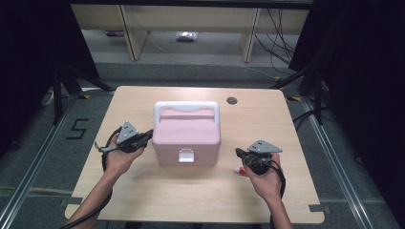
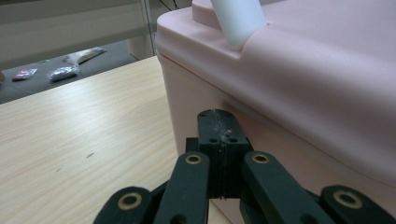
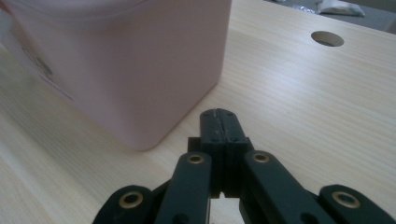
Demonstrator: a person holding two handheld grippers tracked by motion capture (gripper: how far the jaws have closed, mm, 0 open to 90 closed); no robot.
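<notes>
A pink box (image 1: 187, 137) with a white handle (image 1: 186, 108) and a white latch (image 1: 186, 155) sits closed near the middle of the wooden counter (image 1: 143, 200), a little toward the far edge, latch facing the person.

The left gripper (image 1: 149, 134) is at the box's left side. In the left gripper view its fingers (image 2: 219, 135) are pressed together with nothing between them, tips right against or just short of the box wall below the lid seam; actual contact cannot be told. The right gripper (image 1: 238, 152) is held off the box's near right corner, well apart from it, its fingers (image 3: 219, 128) also together and empty above bare counter.

Likely risks from here: with the fingers together, a push from the left would act on one side only, and the box could slide or twist toward the right edge, since nothing braces it there. Pushing high, near the seam, could tip it rather than slide it. The smooth wall may let the tips skid off. If the lid is to be opened, the latch is on the near face, and neither gripper is lined up with it, so a reach could knock the box away.
</notes>
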